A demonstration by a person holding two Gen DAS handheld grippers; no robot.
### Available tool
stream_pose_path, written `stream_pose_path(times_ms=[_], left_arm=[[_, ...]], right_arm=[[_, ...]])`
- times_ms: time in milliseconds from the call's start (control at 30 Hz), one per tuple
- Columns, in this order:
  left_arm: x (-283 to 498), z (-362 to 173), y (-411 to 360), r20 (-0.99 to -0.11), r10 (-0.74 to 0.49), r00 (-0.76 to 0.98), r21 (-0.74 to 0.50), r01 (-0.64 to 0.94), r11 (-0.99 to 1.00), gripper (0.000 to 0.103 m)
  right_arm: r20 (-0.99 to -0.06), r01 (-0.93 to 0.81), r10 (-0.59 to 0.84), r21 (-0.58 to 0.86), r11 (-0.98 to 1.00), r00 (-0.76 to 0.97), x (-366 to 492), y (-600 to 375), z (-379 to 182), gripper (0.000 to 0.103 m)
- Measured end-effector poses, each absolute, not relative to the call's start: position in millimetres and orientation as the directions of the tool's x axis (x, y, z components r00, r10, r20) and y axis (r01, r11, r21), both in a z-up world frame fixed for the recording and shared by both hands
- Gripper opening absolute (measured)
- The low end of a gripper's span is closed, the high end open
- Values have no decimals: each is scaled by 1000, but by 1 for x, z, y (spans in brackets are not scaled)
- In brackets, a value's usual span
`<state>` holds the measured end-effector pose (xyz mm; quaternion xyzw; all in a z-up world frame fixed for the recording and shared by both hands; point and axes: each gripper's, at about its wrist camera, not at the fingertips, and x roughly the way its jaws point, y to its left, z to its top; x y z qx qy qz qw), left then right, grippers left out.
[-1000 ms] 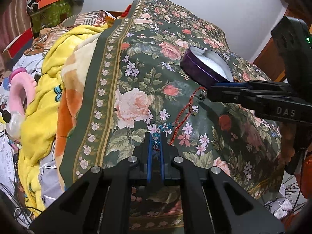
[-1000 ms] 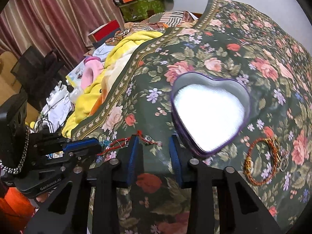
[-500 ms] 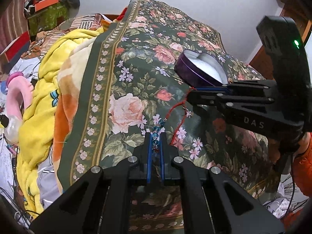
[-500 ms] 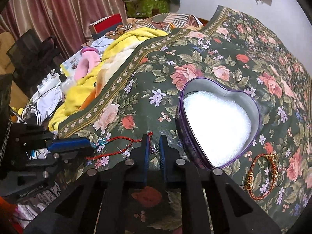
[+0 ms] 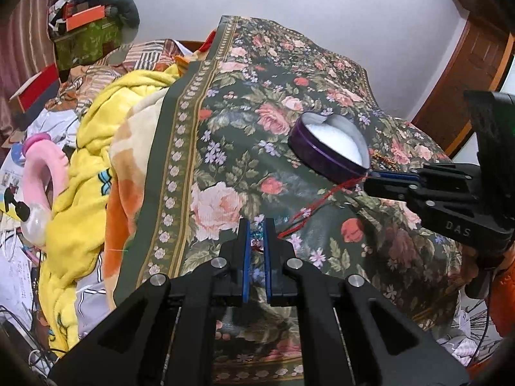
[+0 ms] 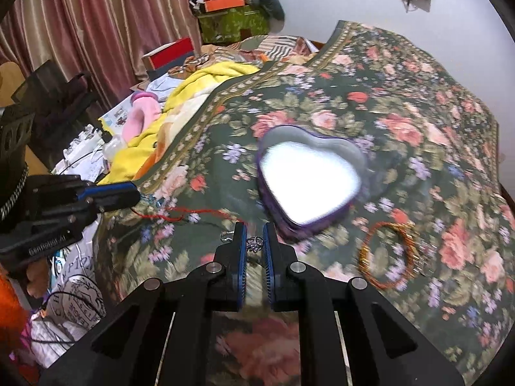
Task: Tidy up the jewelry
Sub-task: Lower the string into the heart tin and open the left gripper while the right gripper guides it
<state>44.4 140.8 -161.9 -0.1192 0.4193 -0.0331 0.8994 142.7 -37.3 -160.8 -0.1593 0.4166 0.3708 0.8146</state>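
A red cord necklace (image 5: 309, 209) is stretched just above the floral bedspread (image 5: 264, 103) between both grippers. My left gripper (image 5: 256, 226) is shut on its blue-beaded end. My right gripper (image 6: 255, 232) is shut on its silver charm end, and the red cord (image 6: 180, 214) runs left from it to the left gripper (image 6: 133, 194). In the left wrist view the right gripper (image 5: 370, 177) sits against the near side of the heart-shaped purple tin (image 5: 322, 158). The tin (image 6: 322, 135) is open, with a white lining and nothing in it.
An orange beaded bracelet (image 6: 383, 224) lies on the bedspread to the right of the tin, with a small silver piece beside it. A yellow blanket (image 5: 90, 148) and clutter lie off the bedspread's left edge. A wooden door (image 5: 463, 74) stands at the far right.
The right gripper's jaws closed on the charm end of the cord and rose with it, pulling the cord off the bedspread. The left gripper kept its grip and place.
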Motion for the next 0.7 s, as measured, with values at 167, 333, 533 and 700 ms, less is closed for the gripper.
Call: stream_pose_path(times_ms=[167,333,533,700], left_arm=[[47,-152,134,-735,-129,665,-212,-45,976,6],[53,-139,130,-713,-155,684,-237,-26,971,6],[64,-119,109,-681,-195,706,-234,43,971,6],[77,-93,88,-636,-229,737,-220,111,969,6]], right_arm=[[-792,-709,461,50,703,400,146,-59,-158,9],[-786,-680,454,59,731,419,148,-78,-157,9],[-750,-659,479,77,748,456,153,-92,-140,9],[-717,-647,492,75,759,493,161,-99,-124,9]])
